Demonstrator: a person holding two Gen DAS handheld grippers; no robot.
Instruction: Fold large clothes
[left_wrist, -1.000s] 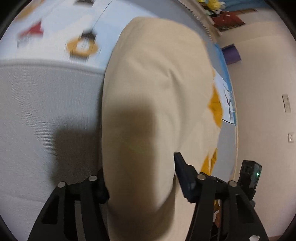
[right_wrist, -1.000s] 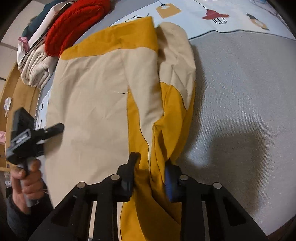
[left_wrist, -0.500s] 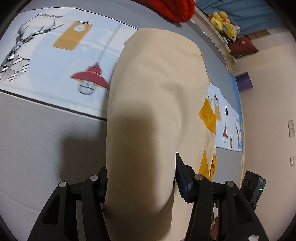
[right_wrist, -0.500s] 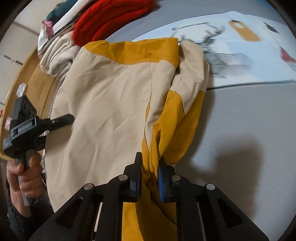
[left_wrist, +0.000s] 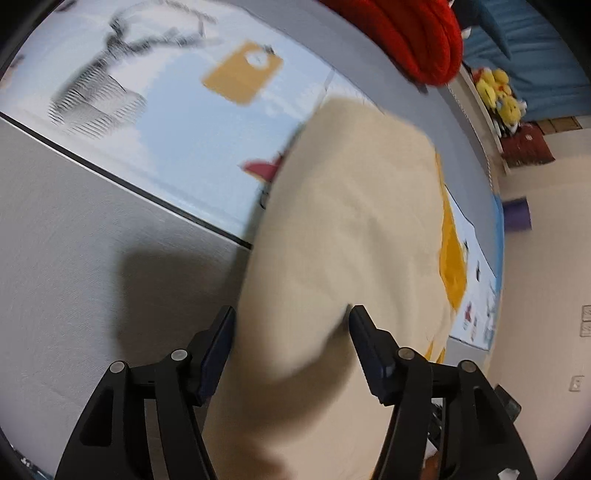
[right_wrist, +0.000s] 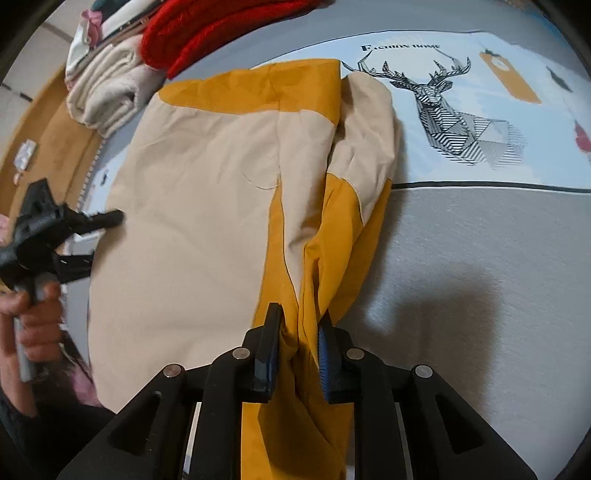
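A: Right, where does the beige-and-mustard cotton garment (right_wrist: 207, 206) lie?

B: Spread on the grey printed bedspread (right_wrist: 480, 266), its doubled edge running from six o'clock up to twelve in the right wrist view.

A: And the right gripper (right_wrist: 298, 343)?

B: Pinching a bunch of mustard cloth, though its jaws are easing apart. If they loosen further, I think the fold could slip and sag open.

A: The left gripper (left_wrist: 291, 332)?

B: Jaws widening, beige fabric between them; the blur hides whether the pads press it. Dropped early, that layer may land crooked.

A: Anything nearby?

B: A red knitted bundle (right_wrist: 221, 26) at eleven o'clock, well apart from the garment.
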